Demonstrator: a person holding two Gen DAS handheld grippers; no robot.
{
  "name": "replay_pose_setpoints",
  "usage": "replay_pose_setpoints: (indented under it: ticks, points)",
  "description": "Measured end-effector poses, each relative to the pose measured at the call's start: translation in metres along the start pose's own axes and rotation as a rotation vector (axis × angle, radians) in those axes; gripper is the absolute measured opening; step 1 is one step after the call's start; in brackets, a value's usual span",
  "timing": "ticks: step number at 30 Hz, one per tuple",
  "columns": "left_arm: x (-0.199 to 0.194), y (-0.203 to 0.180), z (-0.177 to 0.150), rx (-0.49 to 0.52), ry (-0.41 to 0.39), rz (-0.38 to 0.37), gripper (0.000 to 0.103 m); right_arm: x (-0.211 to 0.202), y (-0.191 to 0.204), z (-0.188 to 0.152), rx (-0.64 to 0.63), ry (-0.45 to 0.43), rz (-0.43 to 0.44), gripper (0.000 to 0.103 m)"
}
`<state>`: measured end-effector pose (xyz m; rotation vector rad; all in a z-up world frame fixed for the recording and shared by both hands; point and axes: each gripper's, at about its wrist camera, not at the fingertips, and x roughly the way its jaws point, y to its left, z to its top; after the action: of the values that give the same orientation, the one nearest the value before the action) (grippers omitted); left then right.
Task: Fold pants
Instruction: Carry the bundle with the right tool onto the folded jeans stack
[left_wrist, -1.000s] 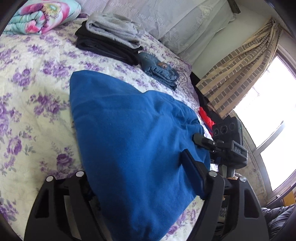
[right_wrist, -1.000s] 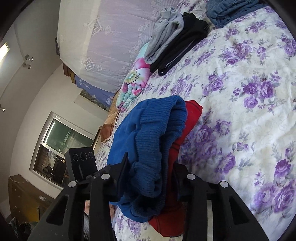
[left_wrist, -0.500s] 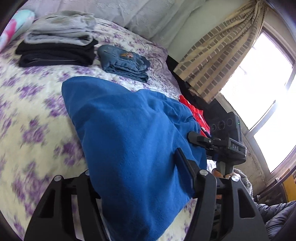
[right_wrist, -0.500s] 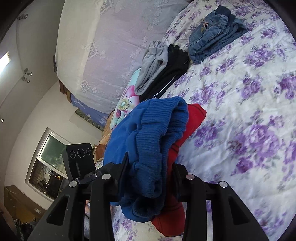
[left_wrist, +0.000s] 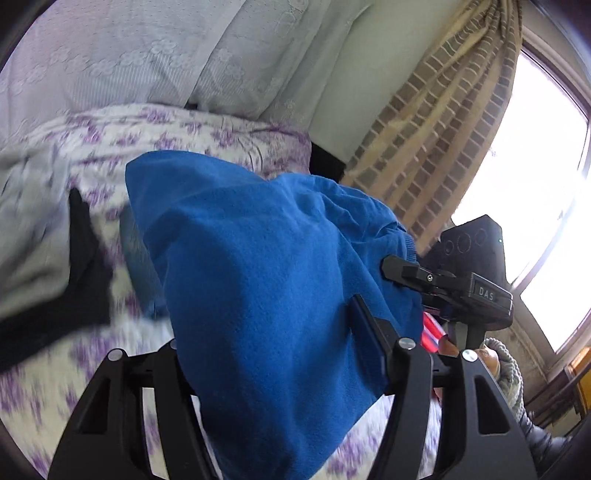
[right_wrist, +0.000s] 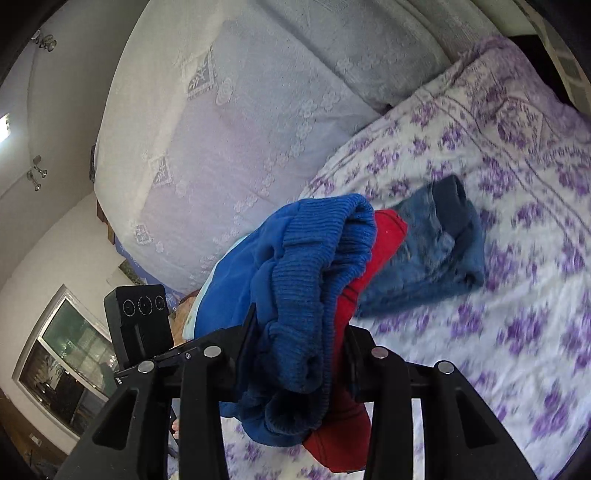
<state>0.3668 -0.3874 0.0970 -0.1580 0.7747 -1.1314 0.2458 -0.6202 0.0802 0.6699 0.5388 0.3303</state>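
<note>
Pants (left_wrist: 266, 280), blue fleece, lifted clear of the bed (left_wrist: 229, 129) and stretched between both grippers. Left gripper (left_wrist: 280, 354): fingers closed on one side of the fabric, cloth bulging up between them and draping over the near finger (left_wrist: 369, 328). Right gripper (right_wrist: 299, 332): fingers pinched on the bunched ribbed waistband (right_wrist: 314, 258), with a red lining or second layer (right_wrist: 373, 258) squeezed in beside the blue; whether that red cloth belongs to the same garment cannot be told. Same right gripper also visible from the left wrist camera (left_wrist: 402, 271), clamped at the far edge of the blue fabric, a hand in a knitted cuff (left_wrist: 506, 365) under it.

On the bed, floral purple-and-white bedspread (right_wrist: 517, 258), blurred by motion. Folded denim jeans (right_wrist: 436, 254) lying flat on the spread, just behind the raised waistband in the right wrist view. Grey folded garment (left_wrist: 26, 229) and black folded garment (left_wrist: 77, 273) at the left of the left wrist view, touching each other, blurred. White lace-covered headboard or pillows (right_wrist: 229, 110) along the far side of the bed. Striped beige curtain (left_wrist: 443, 122) gathered beside a bright window (left_wrist: 546, 177). Wall lamps (right_wrist: 37, 173) high on the far wall, second window (right_wrist: 62, 369) low at the left of the right wrist view.
</note>
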Motion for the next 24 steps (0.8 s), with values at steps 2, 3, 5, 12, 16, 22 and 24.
replay_pose_setpoints:
  ticks: [2,3,5,12,16,22,24]
  points:
    - [0.017,0.01,0.032,0.0,-0.019,0.003,0.061,0.011,-0.01,0.03,-0.009,-0.011,-0.018,0.039]
    - [0.025,0.014,0.044,-0.003,-0.026,0.009,0.061,0.017,-0.015,0.042,-0.009,-0.015,-0.027,0.039]
    - [0.043,0.027,0.068,-0.014,-0.035,0.019,0.061,0.033,-0.028,0.067,-0.013,-0.024,-0.042,0.039]
    - [0.116,0.092,0.093,-0.102,0.007,0.087,0.061,0.101,-0.092,0.088,0.046,0.02,-0.124,0.039]
    - [0.161,0.135,0.065,-0.193,0.111,0.165,0.075,0.138,-0.141,0.062,0.113,0.09,-0.243,0.048]
    - [0.162,0.146,0.055,-0.169,0.05,0.134,0.082,0.136,-0.15,0.056,0.134,0.072,-0.183,0.051]
    - [0.154,0.141,0.057,-0.181,0.051,0.156,0.084,0.128,-0.144,0.06,0.155,0.057,-0.189,0.058]
